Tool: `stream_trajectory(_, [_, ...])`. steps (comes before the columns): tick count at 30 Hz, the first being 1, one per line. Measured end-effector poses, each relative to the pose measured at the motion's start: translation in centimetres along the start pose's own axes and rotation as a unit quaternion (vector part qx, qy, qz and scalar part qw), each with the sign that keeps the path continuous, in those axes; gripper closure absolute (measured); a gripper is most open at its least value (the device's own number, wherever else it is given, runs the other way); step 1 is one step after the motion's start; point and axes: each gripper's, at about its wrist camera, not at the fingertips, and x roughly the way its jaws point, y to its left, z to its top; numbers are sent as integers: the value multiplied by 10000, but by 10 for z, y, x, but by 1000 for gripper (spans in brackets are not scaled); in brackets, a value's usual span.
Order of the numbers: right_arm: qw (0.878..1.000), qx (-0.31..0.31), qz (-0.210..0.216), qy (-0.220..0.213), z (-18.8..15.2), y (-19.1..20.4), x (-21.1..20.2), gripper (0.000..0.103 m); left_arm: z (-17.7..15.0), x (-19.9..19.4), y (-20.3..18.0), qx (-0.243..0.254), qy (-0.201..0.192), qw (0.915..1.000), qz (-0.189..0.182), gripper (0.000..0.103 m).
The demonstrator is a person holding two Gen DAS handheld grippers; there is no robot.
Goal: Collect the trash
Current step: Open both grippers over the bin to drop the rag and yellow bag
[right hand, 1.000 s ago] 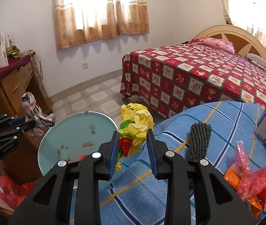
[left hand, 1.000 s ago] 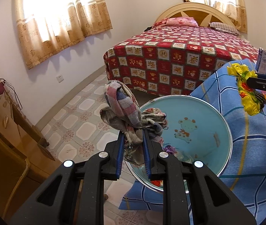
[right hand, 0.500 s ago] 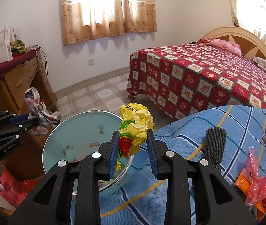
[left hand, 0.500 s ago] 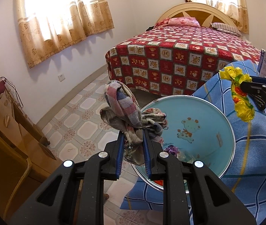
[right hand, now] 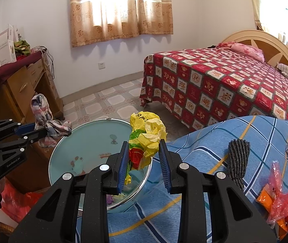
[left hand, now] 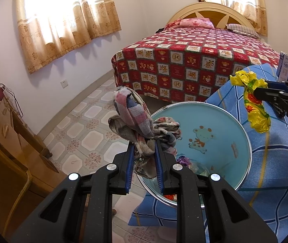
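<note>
My left gripper (left hand: 144,141) is shut on a checked pink-and-grey rag (left hand: 131,111), which sticks up and droops just outside the near-left rim of a light-blue basin (left hand: 214,121) with a cartoon print. Some scraps lie in the basin's bottom. My right gripper (right hand: 144,143) is shut on a crumpled yellow wrapper (right hand: 146,129) with red and green print. In the left wrist view the wrapper (left hand: 253,101) hangs from the right gripper (left hand: 262,90) close beside the basin's table-side rim. The right wrist view shows the left gripper (right hand: 40,129) and the rag (right hand: 42,109) left of the basin (right hand: 95,133).
The basin sits at the edge of a table under a blue plaid cloth (right hand: 204,141). On it lie a grey knit piece (right hand: 238,158), orange and red plastic bags (right hand: 281,198) and a carton (left hand: 284,66). A wooden dresser (right hand: 22,89) stands left, a bed (right hand: 225,85) beyond.
The right gripper with the yellow wrapper has drifted a little toward the basin. The left gripper and the rag have kept still.
</note>
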Motion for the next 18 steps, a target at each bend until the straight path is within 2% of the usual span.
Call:
stream_trajectory(10, [9999, -100, 122, 15, 2, 10, 3, 70, 0, -5, -6, 7, -64, 9997, -220, 81])
stream_trajectory(12, [9997, -118, 200, 18, 2, 12, 4, 64, 0, -6, -8, 13, -85, 9996, -286, 75])
stream_trajectory(14, [9997, -142, 208, -25, 2, 14, 3, 42, -1, -8, -10, 1, -112, 9995, -290, 57])
stream_trajectory(18, [9998, -120, 164, -37, 1, 12, 1, 37, -3, -6, -13, -7, -82, 9996, -259, 37])
